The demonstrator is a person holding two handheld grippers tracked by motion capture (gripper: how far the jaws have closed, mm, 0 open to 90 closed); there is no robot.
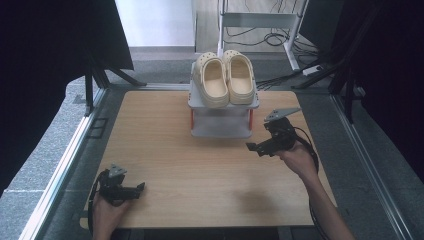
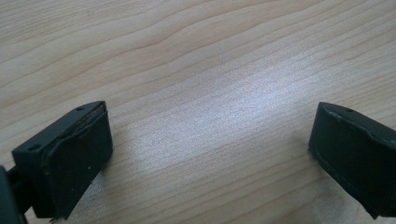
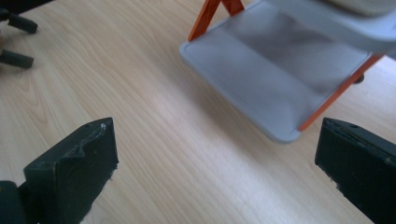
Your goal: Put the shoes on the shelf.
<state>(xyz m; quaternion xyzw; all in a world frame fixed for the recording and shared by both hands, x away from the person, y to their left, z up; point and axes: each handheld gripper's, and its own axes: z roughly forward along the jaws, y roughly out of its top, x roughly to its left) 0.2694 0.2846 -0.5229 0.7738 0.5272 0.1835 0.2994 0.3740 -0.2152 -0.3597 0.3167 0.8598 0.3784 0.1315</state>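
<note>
Both grippers are chunky black things, left gripper [image 1: 141, 186] and right gripper [image 1: 250, 146], with grey triangular top plates and trailing black cables.

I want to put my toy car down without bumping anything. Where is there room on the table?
The widest bare wood lies between the left claw, the right claw and the shoe rack. The table's back left corner, beside the rack, is free too. The rack's lower shelf is bare. Its top is crowded by cream clogs.
</note>
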